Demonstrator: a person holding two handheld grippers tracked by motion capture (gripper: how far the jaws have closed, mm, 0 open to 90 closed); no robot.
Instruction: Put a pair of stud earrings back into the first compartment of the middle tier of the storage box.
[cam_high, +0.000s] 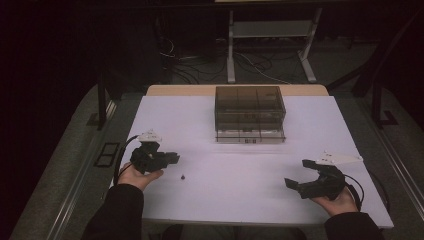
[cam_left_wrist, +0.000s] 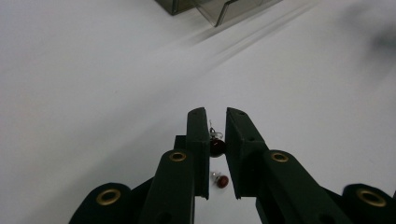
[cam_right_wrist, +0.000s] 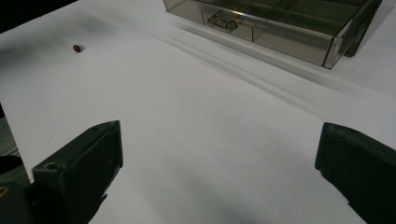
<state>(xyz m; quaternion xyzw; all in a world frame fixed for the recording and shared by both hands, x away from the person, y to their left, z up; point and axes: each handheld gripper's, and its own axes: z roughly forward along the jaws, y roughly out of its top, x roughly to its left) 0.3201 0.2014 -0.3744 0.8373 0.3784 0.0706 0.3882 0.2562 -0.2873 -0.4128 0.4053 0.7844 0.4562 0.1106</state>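
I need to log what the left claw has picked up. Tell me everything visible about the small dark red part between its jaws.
The small dark red part is a tiny rounded bead-like body, glossy, with thin silvery wire legs sticking up from it. It sits pinched between the two black jaws of the left claw, held above the white table. A second, similar red piece lies on the table below, apart from it.

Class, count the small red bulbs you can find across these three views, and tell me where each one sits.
2. One red bulb is pinched between the left gripper jaws; the other bulb lies on the white table below. More may be hidden in the smoky box.
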